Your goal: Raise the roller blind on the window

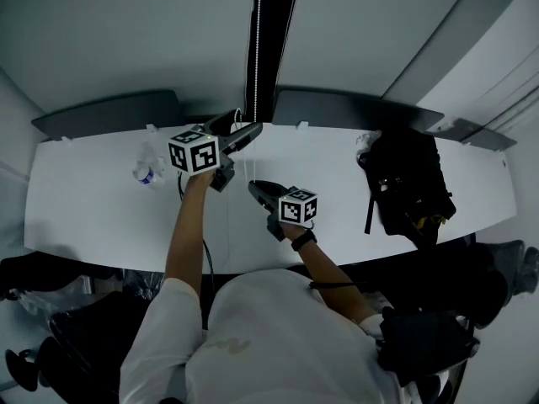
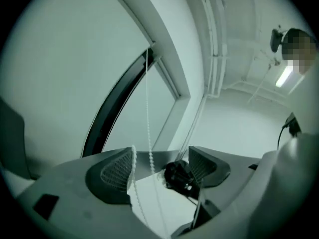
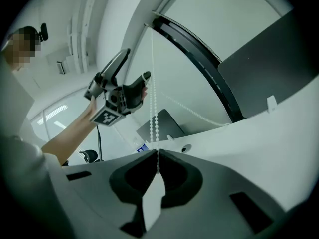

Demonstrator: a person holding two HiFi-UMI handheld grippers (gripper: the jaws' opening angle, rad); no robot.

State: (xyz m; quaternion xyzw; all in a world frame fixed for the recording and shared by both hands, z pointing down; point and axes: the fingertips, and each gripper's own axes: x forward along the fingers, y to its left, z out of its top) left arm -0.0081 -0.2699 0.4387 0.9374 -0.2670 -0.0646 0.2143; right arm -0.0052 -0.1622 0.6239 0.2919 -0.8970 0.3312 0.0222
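The grey roller blind [image 1: 126, 32] covers the window beyond the white table [image 1: 93, 217]. Its white bead chain [image 1: 257, 40] hangs down the dark gap between the panels. In the left gripper view my left gripper [image 2: 160, 153] stands open with both strands of the chain [image 2: 148, 128] between its pads. One strand brushes the left pad, and neither pad presses on it. It is the higher of the two grippers [image 1: 247, 120]. Lower down, my right gripper [image 3: 158, 156] is shut on the bead chain [image 3: 155, 113], which runs straight up from its tips. In the head view the right gripper [image 1: 255, 188] hangs over the table.
A black backpack [image 1: 408, 183] lies on the table's right part. A crumpled plastic bottle [image 1: 147, 171] lies at the left. Two dark chair backs [image 1: 109, 112] [image 1: 354, 108] stand behind the table's far edge. Office chairs [image 1: 34, 369] crowd the near side.
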